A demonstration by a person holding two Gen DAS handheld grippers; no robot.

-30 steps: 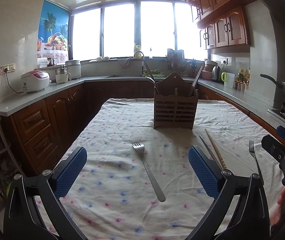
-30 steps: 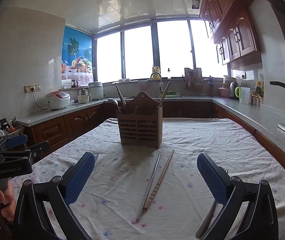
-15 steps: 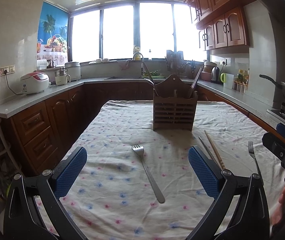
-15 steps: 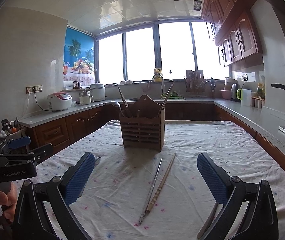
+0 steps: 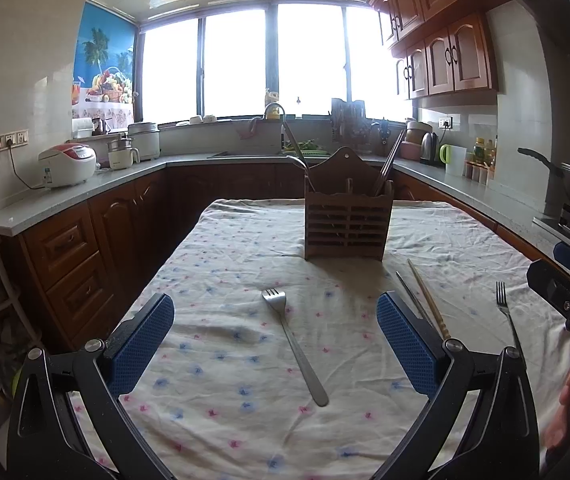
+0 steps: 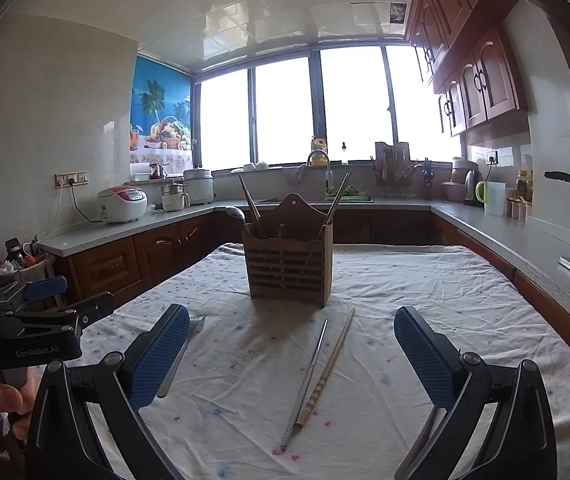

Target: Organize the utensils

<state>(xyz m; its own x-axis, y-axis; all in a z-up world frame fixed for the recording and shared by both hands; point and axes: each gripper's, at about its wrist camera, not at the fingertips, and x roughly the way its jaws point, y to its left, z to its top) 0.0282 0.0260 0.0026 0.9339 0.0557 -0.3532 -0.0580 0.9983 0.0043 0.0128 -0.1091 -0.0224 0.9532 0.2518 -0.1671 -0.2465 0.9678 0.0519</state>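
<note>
Both tongs, left gripper [image 5: 275,338] and right gripper [image 6: 291,354], are held wide with nothing gripped. Some sticks are already put in the wooden holder [image 5: 347,224] at twelve o'clock. Two forks [image 5: 293,344] [image 5: 507,316] and two chopsticks [image 6: 317,376] are left on the tablecloth [image 5: 225,264].

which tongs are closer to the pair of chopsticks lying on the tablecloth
Right. The right tongs are open, straddling the chopsticks just ahead of them. The left tongs frame a fork, with the chopsticks off to their right.
</note>
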